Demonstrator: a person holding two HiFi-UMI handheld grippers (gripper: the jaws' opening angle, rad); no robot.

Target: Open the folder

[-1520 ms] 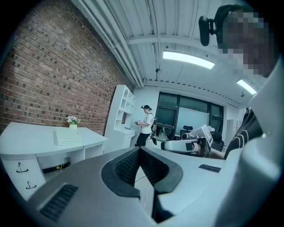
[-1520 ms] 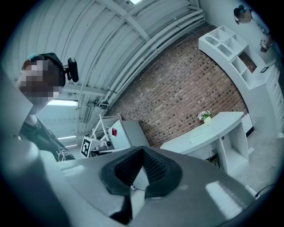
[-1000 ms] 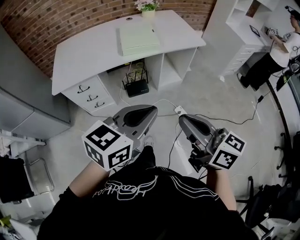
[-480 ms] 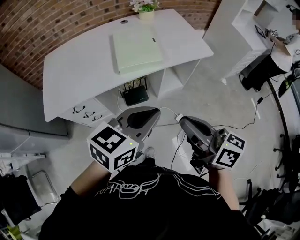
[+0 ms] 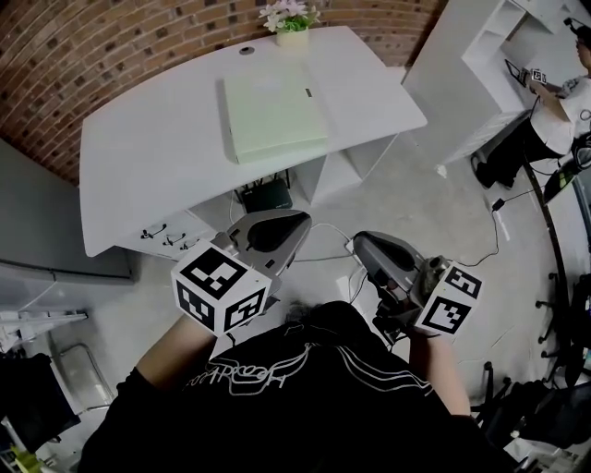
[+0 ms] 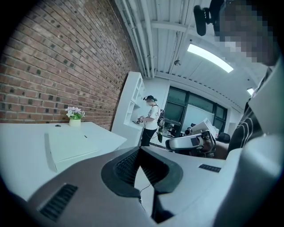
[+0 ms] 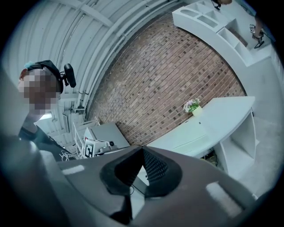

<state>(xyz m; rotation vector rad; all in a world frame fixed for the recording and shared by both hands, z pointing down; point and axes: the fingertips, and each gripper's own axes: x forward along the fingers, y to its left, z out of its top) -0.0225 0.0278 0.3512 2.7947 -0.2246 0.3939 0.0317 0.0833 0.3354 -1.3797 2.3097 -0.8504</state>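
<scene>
Left gripper (image 5: pixel 297 216), right gripper (image 5: pixel 361 244) held before torso, jaws pressed together, empty; folder (image 5: pixel 272 113) closed on desk (image 5: pixel 138 171).

No words or numbers can be read. The black shirt (image 5: pixel 305 406) just behind the left claw (image 6: pixel 140 149) has curly white writing, too squiggly to read. The cube (image 5: pixel 220 288) on that claw shows only black-and-white squares.

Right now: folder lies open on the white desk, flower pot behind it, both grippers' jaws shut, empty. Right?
No: the head view shows the folder closed. It lies on the white desk, flower pot behind it; left gripper and right gripper shut, empty.
</scene>
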